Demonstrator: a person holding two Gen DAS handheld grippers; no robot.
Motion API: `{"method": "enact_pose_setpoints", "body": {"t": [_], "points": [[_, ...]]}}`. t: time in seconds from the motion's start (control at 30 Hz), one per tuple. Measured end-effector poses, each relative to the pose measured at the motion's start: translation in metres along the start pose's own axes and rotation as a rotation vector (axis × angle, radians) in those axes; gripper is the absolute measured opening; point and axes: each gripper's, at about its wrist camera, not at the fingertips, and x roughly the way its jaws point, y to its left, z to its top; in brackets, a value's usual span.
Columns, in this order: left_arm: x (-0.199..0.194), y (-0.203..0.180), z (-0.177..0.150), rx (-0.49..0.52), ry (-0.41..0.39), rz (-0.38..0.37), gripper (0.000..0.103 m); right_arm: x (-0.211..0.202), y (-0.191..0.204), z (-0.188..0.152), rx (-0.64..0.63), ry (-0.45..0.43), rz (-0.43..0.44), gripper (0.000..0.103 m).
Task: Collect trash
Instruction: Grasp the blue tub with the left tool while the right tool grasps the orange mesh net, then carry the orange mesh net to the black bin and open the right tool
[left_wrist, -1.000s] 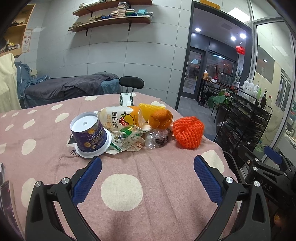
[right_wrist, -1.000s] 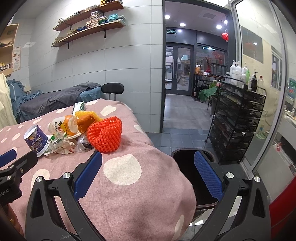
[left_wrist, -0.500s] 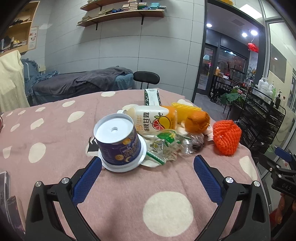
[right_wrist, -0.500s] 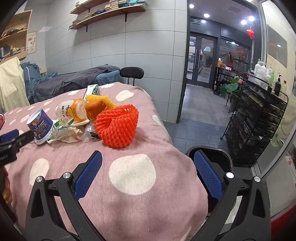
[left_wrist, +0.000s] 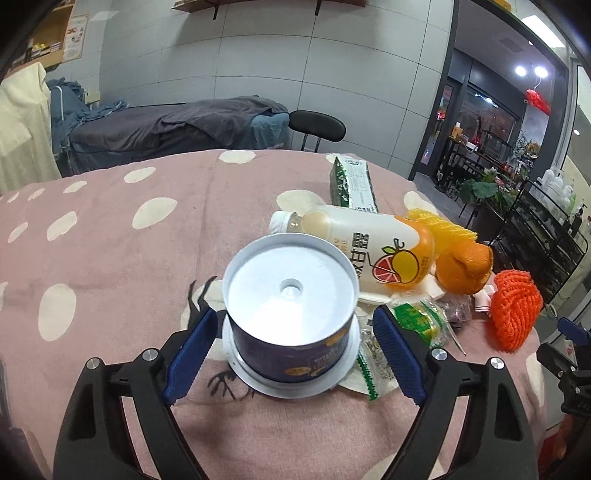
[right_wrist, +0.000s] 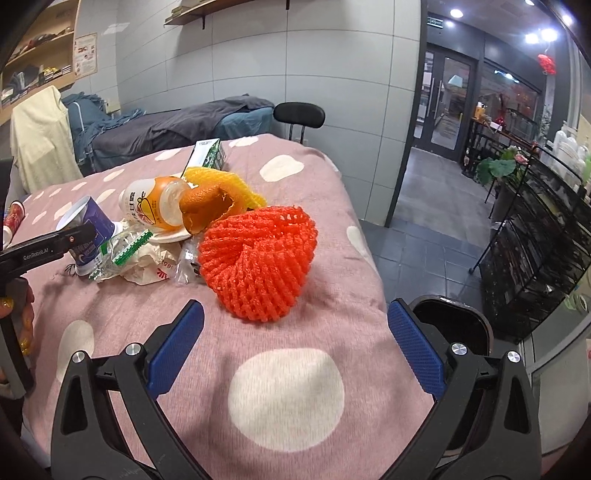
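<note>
A pile of trash lies on the pink dotted tablecloth (left_wrist: 110, 229). An upturned dark blue paper cup (left_wrist: 291, 317) with a white bottom stands between the open fingers of my left gripper (left_wrist: 291, 354), which straddle it without touching. Behind it lie an orange juice bottle (left_wrist: 369, 243), orange peel (left_wrist: 463, 267), green wrappers (left_wrist: 417, 317), yellow foam net (left_wrist: 443, 230) and a green carton (left_wrist: 352, 182). My right gripper (right_wrist: 291, 350) is open and empty, just short of an orange foam net (right_wrist: 258, 258). The cup also shows in the right wrist view (right_wrist: 90, 229).
A black trash bin (right_wrist: 450, 325) stands on the floor beside the table's right edge. A black wire rack (right_wrist: 535, 240) stands further right. A black chair (left_wrist: 317, 125) and a covered bed (left_wrist: 173, 125) are behind the table.
My left gripper has moved forward so its fingers now flank the blue cup, and has narrowed. My right gripper has moved closer to the orange foam net.
</note>
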Motion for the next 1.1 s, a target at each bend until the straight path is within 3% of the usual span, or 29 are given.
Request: {"method": "enact_pose_setpoints", "body": {"t": [0.13, 0.2, 0.4, 0.5, 0.57, 0.67, 0.83, 1.1], "points": [[0.004, -0.004, 0.007, 0.005, -0.002, -0.004, 0.084, 0.011, 0.005, 0.009, -0.014, 0.017, 0.015, 0.098], [0.009, -0.004, 0.009, 0.004, 0.009, -0.009, 0.069, 0.017, 0.008, 0.014, -0.026, 0.025, 0.022, 0.098], [0.007, 0.007, 0.011, -0.064, -0.003, -0.045, 0.069, 0.034, 0.015, 0.029, -0.038, 0.039, 0.010, 0.097], [-0.001, 0.013, 0.010, -0.095, -0.026, -0.045, 0.069, 0.047, 0.016, 0.036, -0.041, 0.071, 0.005, 0.078], [-0.006, 0.015, 0.010, -0.108, -0.041, -0.041, 0.069, 0.054, 0.015, 0.036, -0.047, 0.094, 0.005, 0.048], [-0.018, 0.016, 0.009, -0.112, -0.076, -0.036, 0.069, 0.058, 0.012, 0.035, -0.040, 0.111, 0.020, 0.029], [-0.045, 0.005, 0.007, -0.108, -0.156, -0.052, 0.069, 0.043, 0.003, 0.032, -0.004, 0.073, 0.026, 0.023], [-0.069, -0.040, 0.017, -0.041, -0.221, -0.183, 0.069, 0.007, -0.025, 0.023, 0.086, -0.006, 0.016, 0.022]]}}
